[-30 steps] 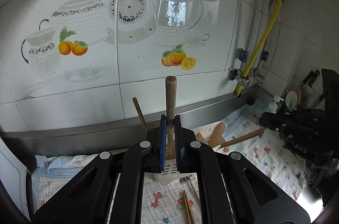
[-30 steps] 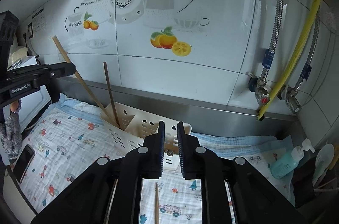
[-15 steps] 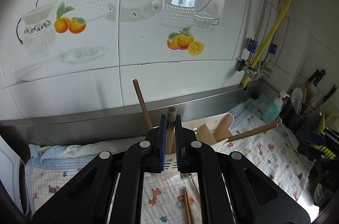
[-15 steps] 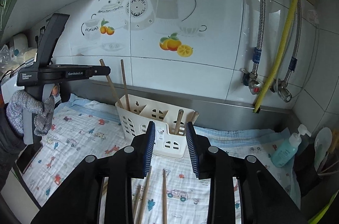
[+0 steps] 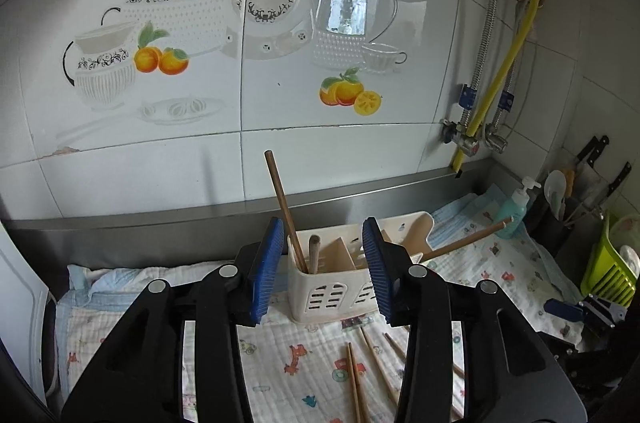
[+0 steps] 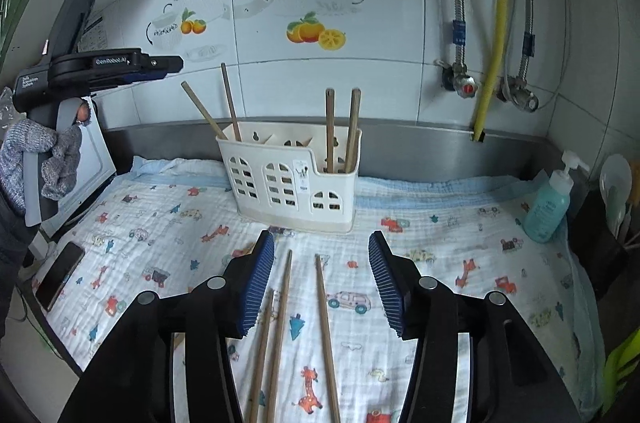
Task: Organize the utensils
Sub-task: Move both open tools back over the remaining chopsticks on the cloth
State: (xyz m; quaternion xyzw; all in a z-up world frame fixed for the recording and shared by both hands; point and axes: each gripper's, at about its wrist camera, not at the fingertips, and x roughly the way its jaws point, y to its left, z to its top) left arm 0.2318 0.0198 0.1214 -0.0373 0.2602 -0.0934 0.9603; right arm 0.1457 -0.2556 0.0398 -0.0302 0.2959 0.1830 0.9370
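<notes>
A white slotted caddy (image 5: 332,287) (image 6: 288,179) stands on the printed cloth by the back wall. Two wooden chopsticks (image 5: 284,207) lean in its left compartment, and two more (image 6: 340,127) stand in its right one. My left gripper (image 5: 324,263) (image 6: 172,65) hovers above and left of the caddy. Its jaws are opening with nothing pressed between them. My right gripper (image 6: 322,263) is low over the cloth in front of the caddy, and its jaws are opening too. Three loose chopsticks (image 6: 326,335) (image 5: 356,375) lie on the cloth under and between them, untouched.
A wooden spatula (image 5: 416,231) leans out of the caddy's far end. A teal soap bottle (image 6: 548,203) and a utensil rack stand at the right. A phone (image 6: 60,275) lies at the cloth's left edge. A gloved hand (image 6: 36,151) holds the left gripper.
The left gripper lowered its chopstick into the caddy's left compartment and let it go. The right gripper drew back from the caddy, sank toward the cloth and opened over the loose chopsticks.
</notes>
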